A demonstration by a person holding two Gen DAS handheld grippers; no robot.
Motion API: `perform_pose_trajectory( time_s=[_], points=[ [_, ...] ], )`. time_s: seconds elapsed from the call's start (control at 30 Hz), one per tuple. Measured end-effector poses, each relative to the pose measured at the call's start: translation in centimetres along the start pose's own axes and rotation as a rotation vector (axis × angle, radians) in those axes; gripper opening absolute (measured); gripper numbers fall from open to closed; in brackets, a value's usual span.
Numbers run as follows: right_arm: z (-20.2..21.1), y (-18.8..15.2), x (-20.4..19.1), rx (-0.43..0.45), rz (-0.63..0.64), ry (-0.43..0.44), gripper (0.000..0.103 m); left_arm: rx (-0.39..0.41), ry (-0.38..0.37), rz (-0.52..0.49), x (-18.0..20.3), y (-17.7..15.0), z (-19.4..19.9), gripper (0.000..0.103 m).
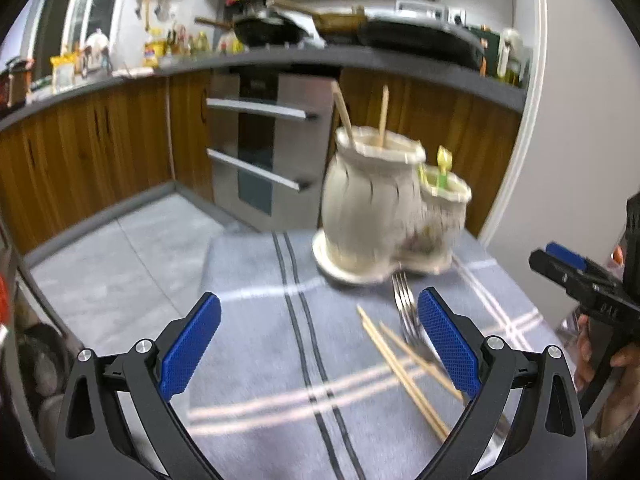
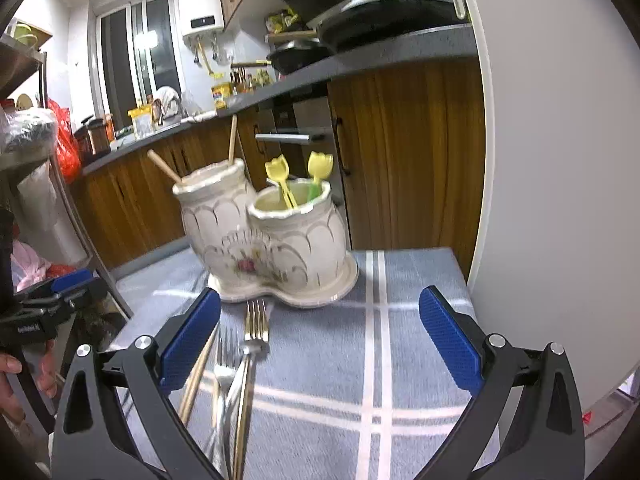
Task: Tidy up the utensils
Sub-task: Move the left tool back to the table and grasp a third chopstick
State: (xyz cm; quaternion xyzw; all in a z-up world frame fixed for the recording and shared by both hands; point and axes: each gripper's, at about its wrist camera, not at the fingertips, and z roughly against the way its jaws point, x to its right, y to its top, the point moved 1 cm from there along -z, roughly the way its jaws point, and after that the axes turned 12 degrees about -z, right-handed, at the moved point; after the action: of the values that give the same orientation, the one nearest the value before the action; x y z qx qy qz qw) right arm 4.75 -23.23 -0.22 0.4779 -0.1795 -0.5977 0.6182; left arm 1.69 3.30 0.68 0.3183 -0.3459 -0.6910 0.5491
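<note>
forks (image 2: 248, 344) + chopsticks (image 1: 404, 364) on cloth, no legible labels; both claws (image 1: 318, 344) (image 2: 320, 340) wide, empty.

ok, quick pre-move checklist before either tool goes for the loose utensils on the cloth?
1. Left tool open and empty: ok.
2. Right tool open and empty: ok.
3. Loose utensils reachable: ok. Forks and chopsticks lie flat on the cloth in front of the holder.
4. Pieces separated for a clean single pick: not ok, forks and chopsticks overlap.
5. Holder upright with room: ok. Two chopsticks in the tall pot, yellow utensils in the short one.
6. Exact count of loose pieces: cannot tell, the left tool's view is blurred.
</note>
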Motion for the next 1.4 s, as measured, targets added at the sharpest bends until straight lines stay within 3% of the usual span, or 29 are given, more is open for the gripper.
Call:
perform_pose_trajectory(
  time_s=[0.53, 1.1, 1.3, 1.4],
  points=[
    [-2.1, -3.2, 0.0, -0.143, 0.041, -0.036, 0.098, -0.257, -0.007, -0.02, 3.5, -4.1, -4.9, 0.098],
    [-2.6, -3.8, -0.2, -0.165, 0.052, -0.041, 0.098, -0.322, 0.002, -0.065, 4.9, -4.8, -6.3, 0.096],
    [-2.6, -3.9, -0.2, -0.173, 0.06, -0.039, 0.098, -0.328, 0.026, -0.11, 5.1, -4.7, -6.5, 0.084],
    [-2.8, -4.1, -0.5, -0.194, 0.071, -0.026, 0.098, -0.319, 0.0, -0.142, 5.4, -4.3, -6.4, 0.057]
  ],
)
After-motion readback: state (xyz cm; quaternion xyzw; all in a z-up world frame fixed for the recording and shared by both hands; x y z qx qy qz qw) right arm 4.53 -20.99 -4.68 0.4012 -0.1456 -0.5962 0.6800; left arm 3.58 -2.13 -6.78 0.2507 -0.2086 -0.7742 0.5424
